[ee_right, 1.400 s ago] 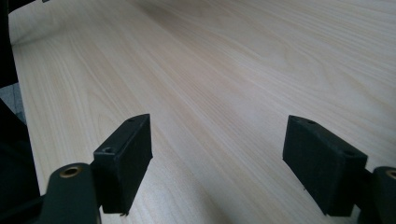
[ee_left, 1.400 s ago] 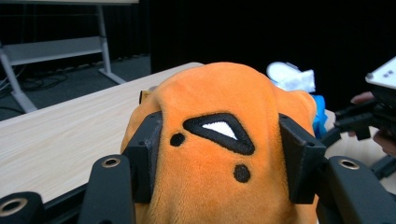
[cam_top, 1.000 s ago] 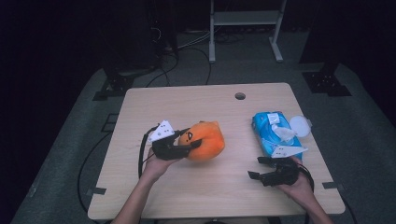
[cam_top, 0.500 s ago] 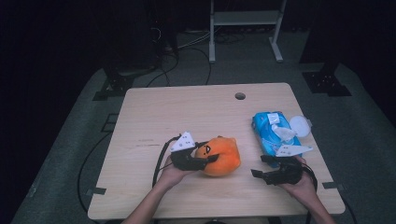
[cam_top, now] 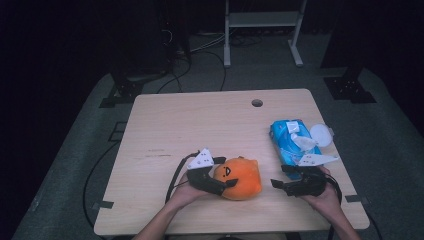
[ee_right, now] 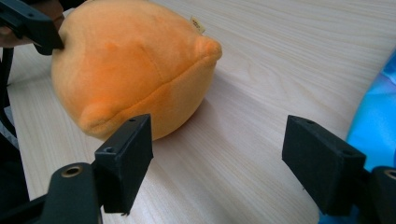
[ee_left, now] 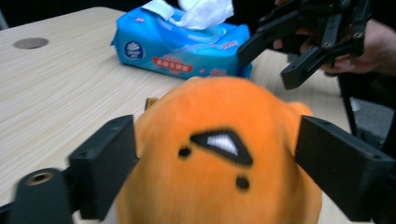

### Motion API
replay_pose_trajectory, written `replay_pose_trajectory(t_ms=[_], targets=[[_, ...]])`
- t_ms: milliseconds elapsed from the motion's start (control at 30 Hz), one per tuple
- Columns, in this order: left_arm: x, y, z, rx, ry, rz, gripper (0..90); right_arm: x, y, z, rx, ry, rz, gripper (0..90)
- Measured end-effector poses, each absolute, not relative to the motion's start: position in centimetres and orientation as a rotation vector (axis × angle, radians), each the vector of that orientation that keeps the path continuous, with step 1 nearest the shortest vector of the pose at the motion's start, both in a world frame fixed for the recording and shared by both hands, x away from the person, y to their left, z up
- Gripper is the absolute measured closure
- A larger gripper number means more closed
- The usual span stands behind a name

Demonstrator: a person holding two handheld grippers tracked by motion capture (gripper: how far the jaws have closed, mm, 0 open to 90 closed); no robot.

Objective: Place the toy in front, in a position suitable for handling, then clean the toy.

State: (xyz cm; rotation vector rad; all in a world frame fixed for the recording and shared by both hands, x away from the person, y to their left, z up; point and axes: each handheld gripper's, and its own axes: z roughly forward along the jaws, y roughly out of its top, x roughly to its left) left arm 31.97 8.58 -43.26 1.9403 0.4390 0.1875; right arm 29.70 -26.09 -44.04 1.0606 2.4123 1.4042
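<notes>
Since the earlier frame, the left tool (cam_top: 227,184) and the round orange plush toy with a black-and-white face (cam_top: 241,177) have shifted from the middle of the surface toward its near edge and rightward.

Item, left tool: held in the person's left hand (cam_top: 184,192). Its jaws have just been opening; they now stand apart on either side of the toy, which sits between them. In the left gripper view the black jaws flank the toy's (ee_left: 219,154) sides closely; whether the pads brush the plush cannot be told.

Item, orange plush toy: rests on the light wooden surface (cam_top: 200,125), near the near edge, slightly right of centre, face turned toward the left tool.

Item, right tool (cam_top: 276,184): held in the right hand (cam_top: 327,197), near the near right corner, jaws wide apart with nothing between them. In the right gripper view the jaws (ee_right: 217,158) frame bare wood, the toy (ee_right: 130,70) lying just beyond the left jaw.

Item, blue soft pack of wet wipes with white tissue protruding (cam_top: 292,142): lies by the right edge, beyond the right tool, well apart from the toy.

Item, round hole (cam_top: 257,103): near the far edge.
</notes>
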Motion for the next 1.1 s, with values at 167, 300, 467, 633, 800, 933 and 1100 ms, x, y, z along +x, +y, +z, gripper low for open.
replay_pose_trajectory(t_ms=[167,300,467,633,800,933,1100], targets=[[31.9,9.2,-43.8,1.970,0.437,0.184,11.0,29.6,-26.0,-43.5,1.036,2.402,1.413,23.4],[31.9,9.1,-43.9,1.981,0.429,0.180,11.0,29.4,-26.2,-41.7,0.994,2.330,1.460,23.4],[31.7,9.0,-44.5,2.003,0.413,0.176,10.8,30.2,-27.2,-40.1,0.987,2.261,1.444,23.4],[31.7,9.1,-44.6,2.021,0.414,0.174,10.9,32.0,-28.3,-38.9,1.002,2.208,1.409,25.4],[31.6,9.1,-44.7,2.029,0.412,0.184,10.9,34.1,-29.8,-37.6,1.044,2.160,1.335,26.4],[31.5,9.1,-44.8,2.024,0.418,0.186,10.8,35.2,-31.2,-37.1,1.104,2.128,1.291,29.2],[31.4,9.1,-44.9,2.020,0.425,0.178,10.7,36.7,-32.7,-38.2,1.212,2.131,1.204,36.3]])
